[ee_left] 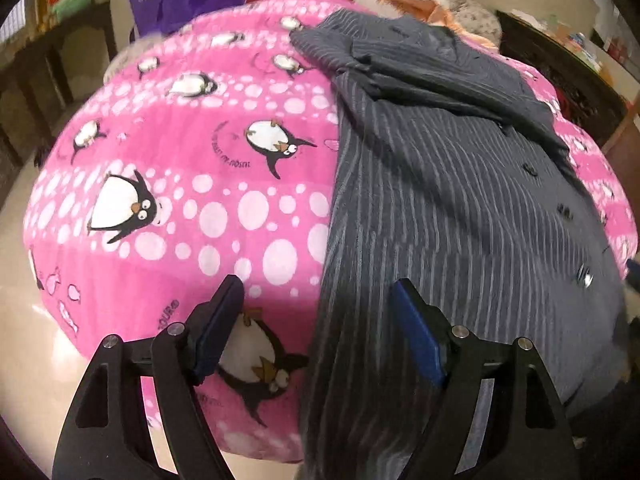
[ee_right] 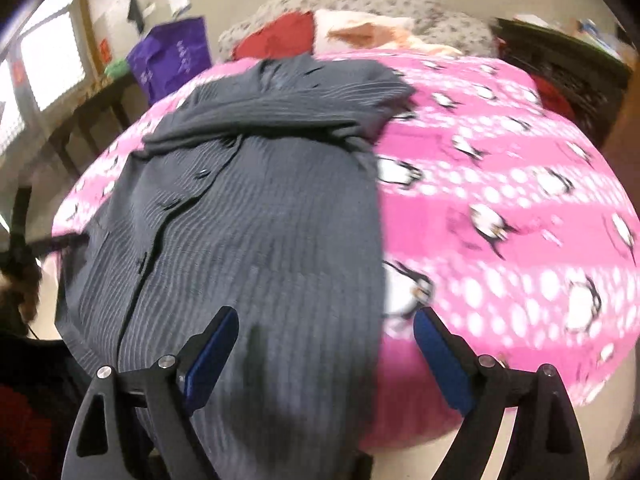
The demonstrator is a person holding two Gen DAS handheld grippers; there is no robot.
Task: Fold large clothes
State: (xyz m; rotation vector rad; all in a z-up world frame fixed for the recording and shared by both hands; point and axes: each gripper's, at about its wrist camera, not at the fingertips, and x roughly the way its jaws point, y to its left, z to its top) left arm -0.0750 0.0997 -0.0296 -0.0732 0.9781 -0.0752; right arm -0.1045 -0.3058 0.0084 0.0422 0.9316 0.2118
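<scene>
A dark striped shirt (ee_left: 440,184) lies on the pink penguin blanket (ee_left: 180,160). Left tongs (ee_left: 318,304) and right tongs (ee_right: 326,330) are both spread wide above it, pinching nothing.

We see the right tool (ee_right: 326,320) spread wide above the near hem of a dark grey pinstriped button-up shirt (ee_right: 256,216), nothing clamped between its blue pads. The shirt lies on a bed under a pink penguin-print blanket (ee_right: 500,184), its top folded over.

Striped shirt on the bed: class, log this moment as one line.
shirt: grey striped shirt flat on pink penguin blanket, sleeves folded in | left gripper: open, empty | right gripper: open, empty
</scene>
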